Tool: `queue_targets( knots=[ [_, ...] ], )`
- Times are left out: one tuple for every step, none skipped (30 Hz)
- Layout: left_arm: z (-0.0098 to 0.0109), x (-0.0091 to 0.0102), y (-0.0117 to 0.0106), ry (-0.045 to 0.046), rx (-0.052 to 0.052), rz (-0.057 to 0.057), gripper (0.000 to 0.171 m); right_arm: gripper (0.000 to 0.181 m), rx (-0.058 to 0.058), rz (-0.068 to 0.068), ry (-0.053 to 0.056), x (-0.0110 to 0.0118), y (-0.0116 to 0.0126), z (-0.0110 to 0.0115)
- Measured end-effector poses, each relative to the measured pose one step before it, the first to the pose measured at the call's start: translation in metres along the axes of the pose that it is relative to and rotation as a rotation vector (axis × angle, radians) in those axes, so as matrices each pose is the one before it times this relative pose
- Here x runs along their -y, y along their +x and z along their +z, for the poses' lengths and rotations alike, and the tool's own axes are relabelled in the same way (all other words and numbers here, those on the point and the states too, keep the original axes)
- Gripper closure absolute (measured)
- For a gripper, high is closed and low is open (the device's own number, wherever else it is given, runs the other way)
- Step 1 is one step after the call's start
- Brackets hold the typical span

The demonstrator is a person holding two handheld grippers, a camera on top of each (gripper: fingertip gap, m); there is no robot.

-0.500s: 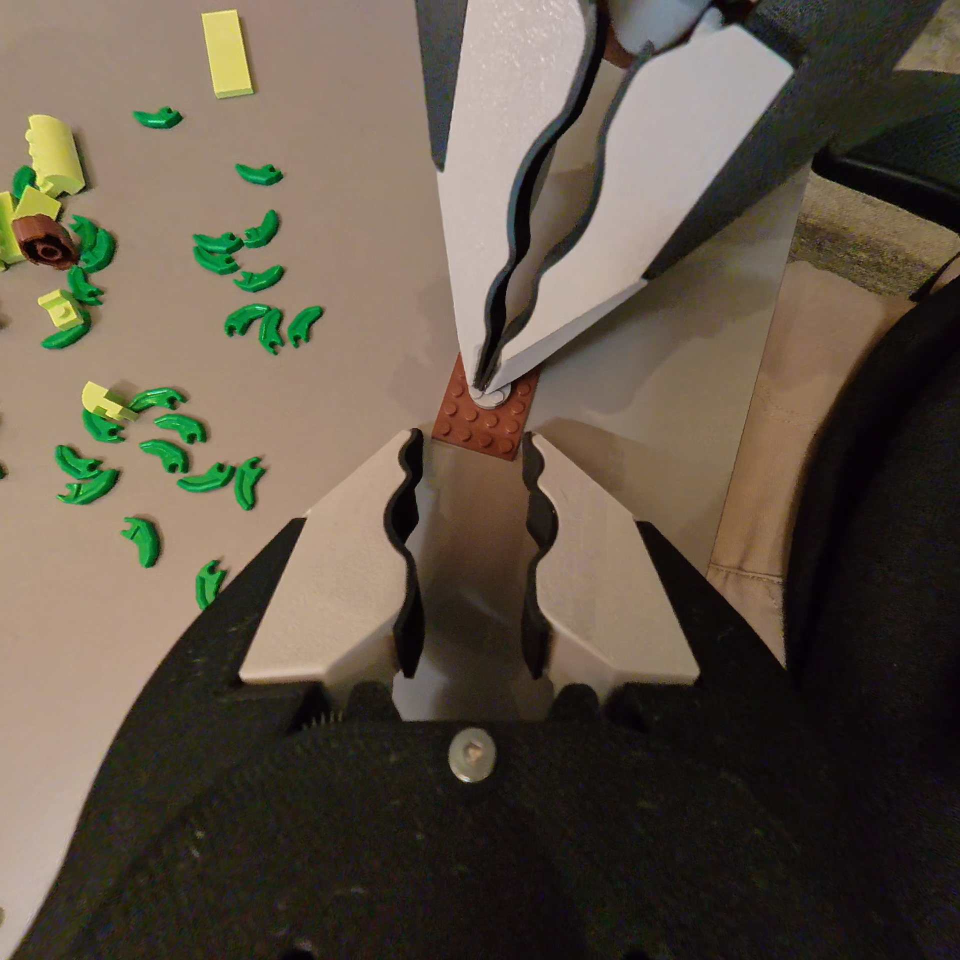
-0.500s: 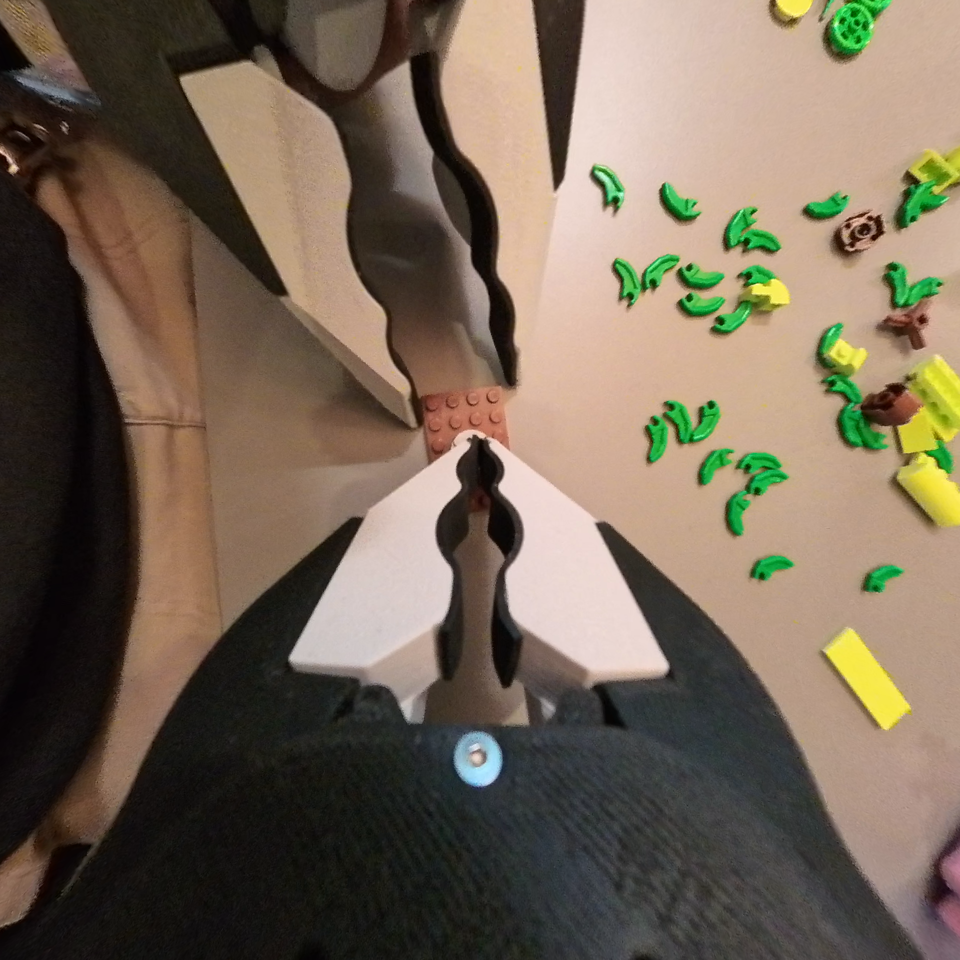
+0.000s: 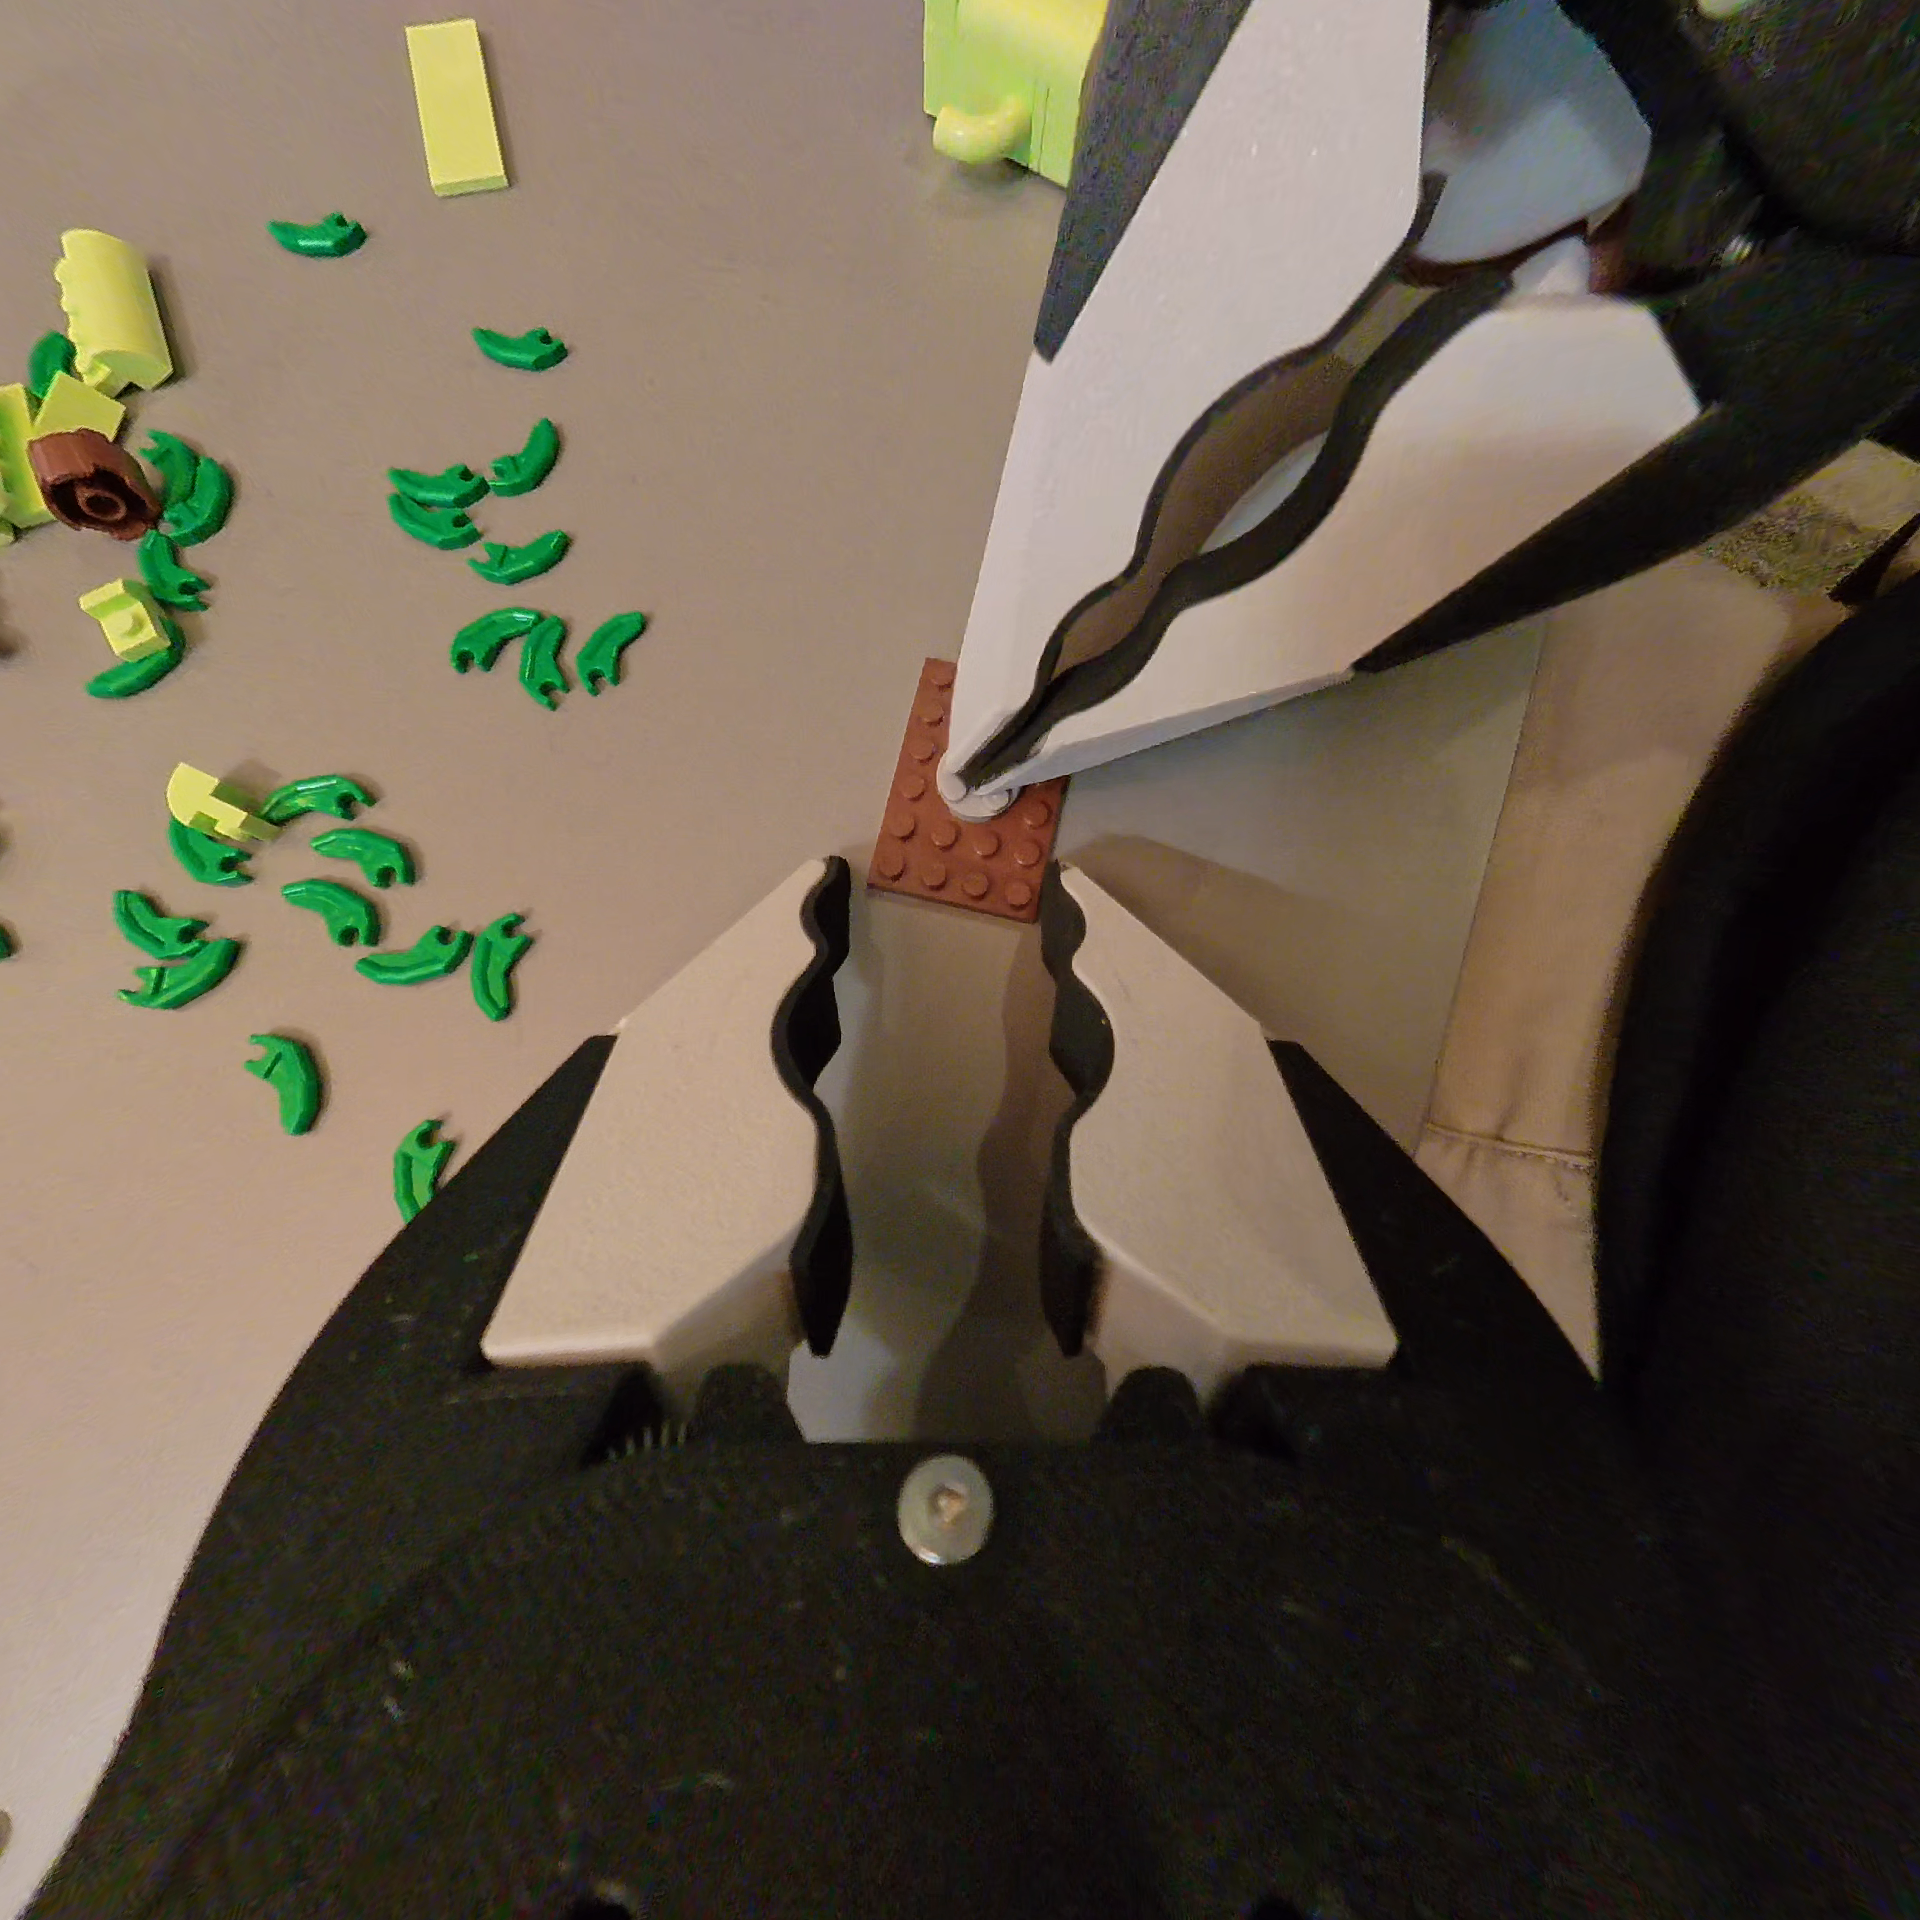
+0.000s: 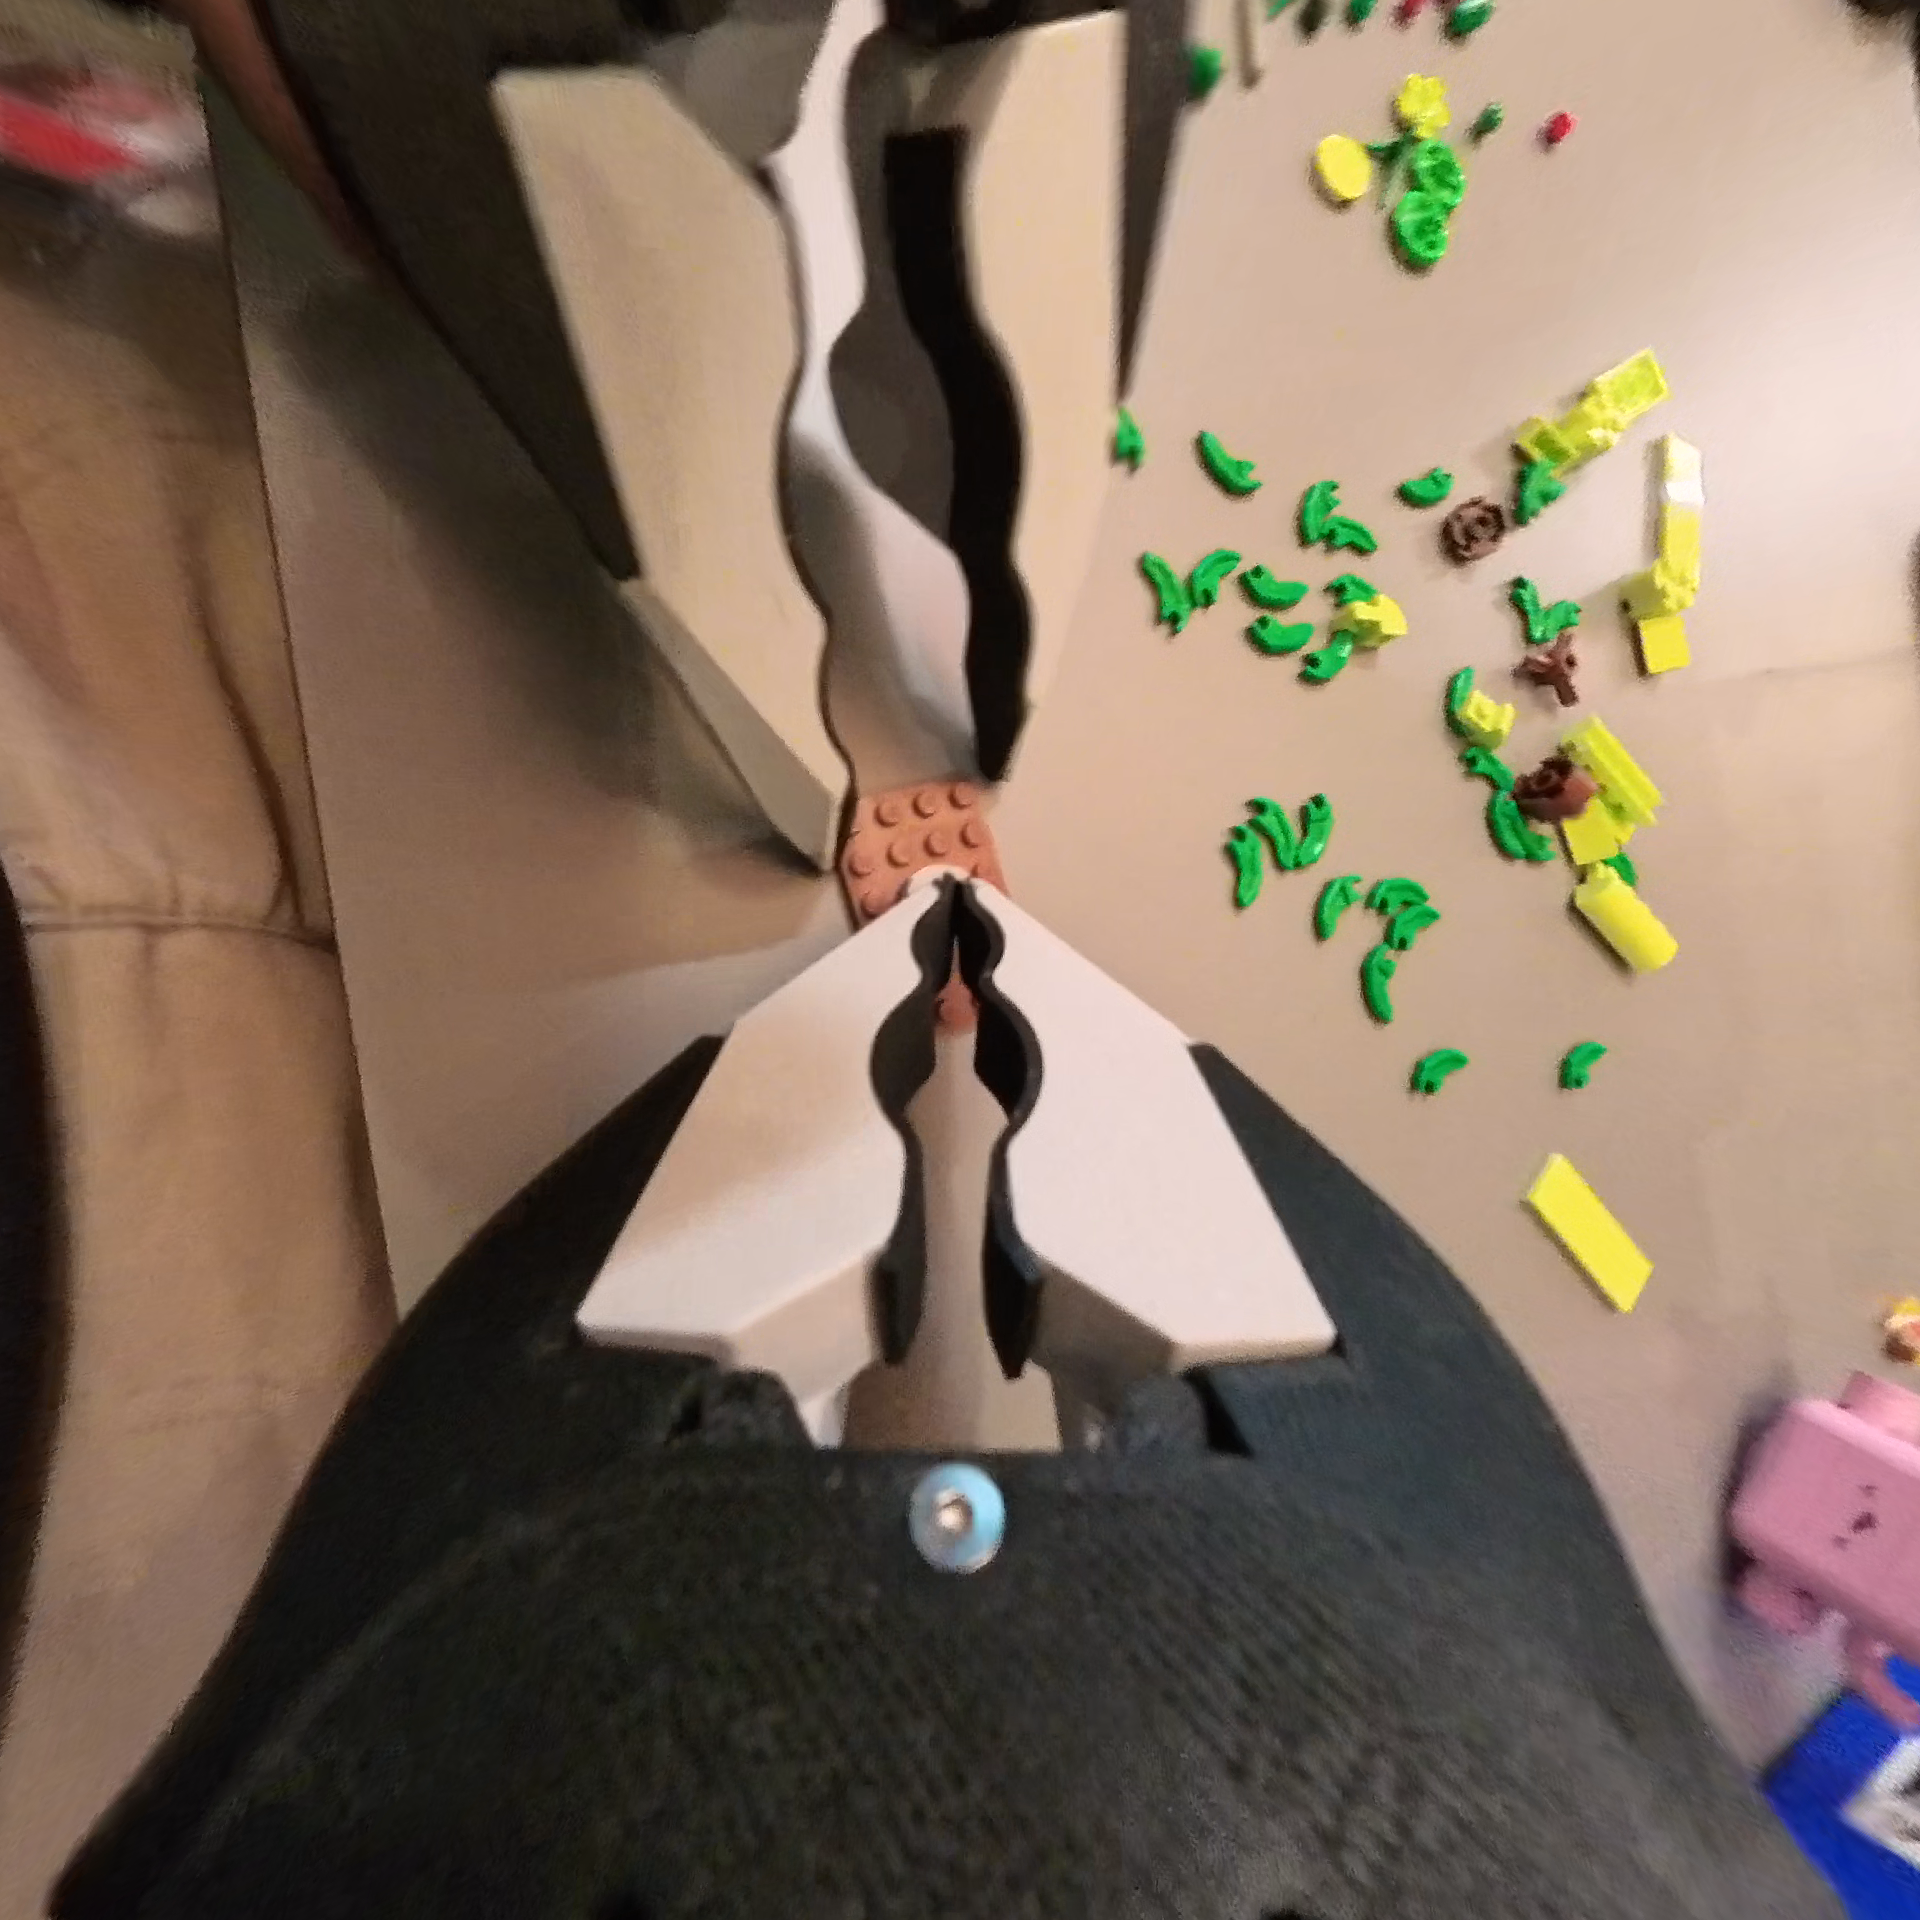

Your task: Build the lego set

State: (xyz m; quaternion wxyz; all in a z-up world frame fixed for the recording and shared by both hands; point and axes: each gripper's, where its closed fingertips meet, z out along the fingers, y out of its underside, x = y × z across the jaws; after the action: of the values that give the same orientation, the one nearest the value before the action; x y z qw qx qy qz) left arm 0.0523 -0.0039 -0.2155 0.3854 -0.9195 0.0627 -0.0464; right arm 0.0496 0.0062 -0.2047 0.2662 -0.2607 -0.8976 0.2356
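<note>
Presently catalogued, item one: brown studded plate (image 3: 961,831), flat on the grey table (image 3: 727,416), close to the table's near edge, between the two tools. Thin, rigid plastic; judged very light and apt to skate on the smooth top if pushed sideways. Best held by its two long side edges, low, leaving the studs clear.

Item two: small pale round piece (image 3: 977,800), sitting on the plate's studs near the middle. Tiny, hard, slick; judged easy to flick away or tilt off its stud. Hold at the rim only; press straight down to seat.

Item three: right gripper (image 3: 971,777), fingers pressed nearly together, tips pinching the round piece against the plate. Whether the piece is fully seated cannot be told.

Item four: left gripper (image 3: 945,894), fingers spread, tips flanking the plate's near end, one on each side. Contact with the plate edges is too close to call; the plate is not clamped, as far as shows.

Item five: loose stock, well apart to one side: green curved leaf pieces (image 3: 499,520), lime bricks (image 3: 109,307), a lime flat tile (image 3: 455,109), a brown round piece (image 3: 94,499). Small, hard, prone to scatter.
</note>
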Motion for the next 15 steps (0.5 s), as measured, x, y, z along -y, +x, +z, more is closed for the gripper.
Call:
queue_targets(
  knots=[
    [0.00008,-0.00015,-0.00027,-0.00094,0.0046,0.0031,0.136,0.181,-0.0149,0.0606,0.0421,0.00350,0.00447,-0.00347],
    [-0.00001,-0.00008,0.00004,-0.00048,0.0031,0.0034,0.136,0.181,-0.0141,0.0689,0.0682,0.00724,0.00555,-0.00681],
    [-0.00002,-0.00008,0.00015,-0.00048,0.0022,0.0036,0.136,0.181,-0.0055,0.0746,0.0760,0.00874,0.00552,-0.00837],
    [-0.00001,-0.00005,0.00017,-0.00024,0.0016,0.0030,0.137,0.181,0.0022,0.0780,0.0607,0.00692,0.00500,-0.00755],
    [0.00003,-0.00001,0.00004,-0.00033,0.0016,0.0019,0.137,0.181,0.0053,0.0765,0.0319,0.00287,0.00412,-0.00482],
    [0.00013,-0.00005,-0.00006,-0.00047,0.0011,0.0013,0.137,0.181,0.0096,0.0630,0.0091,-0.00083,0.00208,-0.00233],
    [0.00000,-0.00001,0.00002,-0.00005,-0.0001,-0.0001,0.137,0.181,0.0094,0.0416,-0.0004,-0.00269,0.00004,-0.00012],
    [0.00004,0.00005,-0.00002,0.00005,-0.0014,-0.0014,0.137,0.181,-0.0021,0.0208,-0.0054,-0.00365,-0.00044,0.00141],
    [-0.00003,-0.00001,0.00004,0.00016,-0.0016,-0.0016,0.137,0.181,-0.0114,0.0006,-0.0121,-0.00428,-0.00027,0.00230],
    [-0.00002,0.00000,-0.00002,0.00019,-0.0012,-0.0016,0.137,0.181,-0.0079,-0.0077,-0.0115,-0.00339,-0.00125,0.00277],
    [0.00005,0.00006,-0.00006,0.00004,-0.0007,-0.0008,0.137,0.181,0.0021,0.0020,-0.0044,-0.00185,-0.00261,0.00280],
    [-0.00001,-0.00001,-0.00003,0.00002,-0.0003,-0.0004,0.137,0.181,0.0165,0.0142,-0.0017,-0.00118,-0.00409,0.00321],
    [0.00000,0.00000,-0.00001,0.00000,0.0000,0.0001,0.137,0.181,0.0231,0.0165,-0.0110,-0.00262,-0.00429,0.00373],
    [-0.00007,0.00007,0.00000,-0.00001,0.0000,0.0000,0.137,0.181,0.0007,0.0085,-0.0393,-0.00711,-0.00039,0.00469],
    [0.00000,0.00000,0.00002,-0.00003,-0.0001,-0.0001,0.137,0.181,-0.0178,-0.0100,-0.0600,-0.01017,0.00245,0.00461]
  ],
)
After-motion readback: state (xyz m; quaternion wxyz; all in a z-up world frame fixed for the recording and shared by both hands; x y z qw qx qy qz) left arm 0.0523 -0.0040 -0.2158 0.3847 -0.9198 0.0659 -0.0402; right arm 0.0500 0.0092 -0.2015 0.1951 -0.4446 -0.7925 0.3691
